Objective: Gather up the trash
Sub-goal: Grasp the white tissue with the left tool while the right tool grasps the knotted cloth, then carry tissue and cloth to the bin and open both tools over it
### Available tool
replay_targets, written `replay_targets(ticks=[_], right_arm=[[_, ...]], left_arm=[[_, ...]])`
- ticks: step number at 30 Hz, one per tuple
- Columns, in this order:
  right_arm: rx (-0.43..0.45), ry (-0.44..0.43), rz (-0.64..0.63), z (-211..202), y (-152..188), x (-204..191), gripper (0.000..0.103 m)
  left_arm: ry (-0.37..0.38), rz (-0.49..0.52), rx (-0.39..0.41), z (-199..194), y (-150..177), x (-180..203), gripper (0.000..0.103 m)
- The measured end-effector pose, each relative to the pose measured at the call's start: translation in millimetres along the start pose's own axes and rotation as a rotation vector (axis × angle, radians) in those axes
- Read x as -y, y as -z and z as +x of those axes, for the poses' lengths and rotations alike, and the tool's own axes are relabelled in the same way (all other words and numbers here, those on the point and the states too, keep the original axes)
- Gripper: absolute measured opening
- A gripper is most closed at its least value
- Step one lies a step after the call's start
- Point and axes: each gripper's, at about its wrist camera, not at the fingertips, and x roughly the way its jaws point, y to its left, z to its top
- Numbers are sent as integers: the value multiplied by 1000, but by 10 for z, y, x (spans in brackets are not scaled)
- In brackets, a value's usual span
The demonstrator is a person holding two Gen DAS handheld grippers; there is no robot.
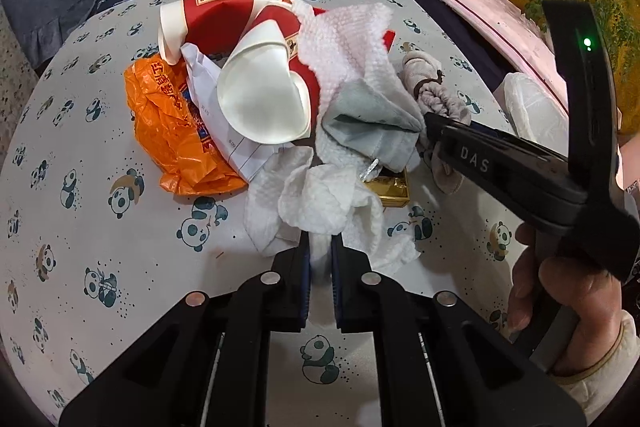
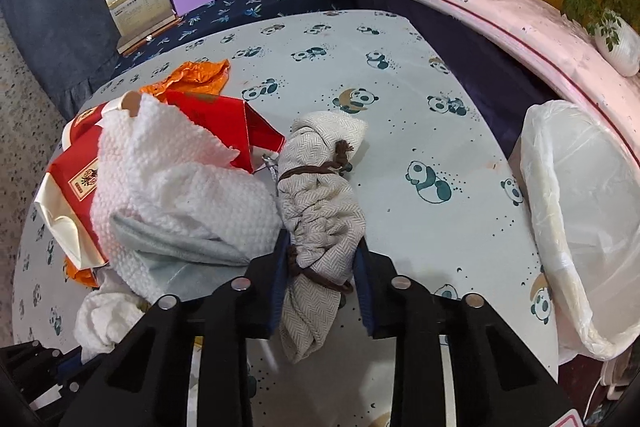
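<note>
Item one: crumpled white paper towel [image 1: 316, 203], lying at the near edge of the litter heap on the panda-print surface [image 1: 120, 247]. The left claw [image 1: 320, 259] is pinching a fold of it; being soft, light and tearable, it wants a bunched grip.

Item two: beige herringbone cloth bundle tied with brown cord [image 2: 320, 211], lying beside the heap. The right claw [image 2: 322, 275] is squeezing its gathered waist; limp and compressible, likely sagging. White-lined bin [image 2: 580, 227] is standing nearby.

The tablecloth [image 2: 400, 131] is pale grey with a panda print; an orange plastic bag [image 1: 168, 131], red-and-white paper cups [image 1: 256, 67] and a beige herringbone pouch [image 2: 320, 203] lie on it
</note>
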Motion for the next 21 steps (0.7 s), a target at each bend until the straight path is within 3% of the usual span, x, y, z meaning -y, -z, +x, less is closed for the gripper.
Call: replay_targets(ticks=[10,21], right_arm=[[99,6,40,-590,38,202,22],[193,63,111,-1149,157,670,22]], left_arm=[[22,56,61,-213,-98,311,7],[61,163,139,-430,-197,917,7]])
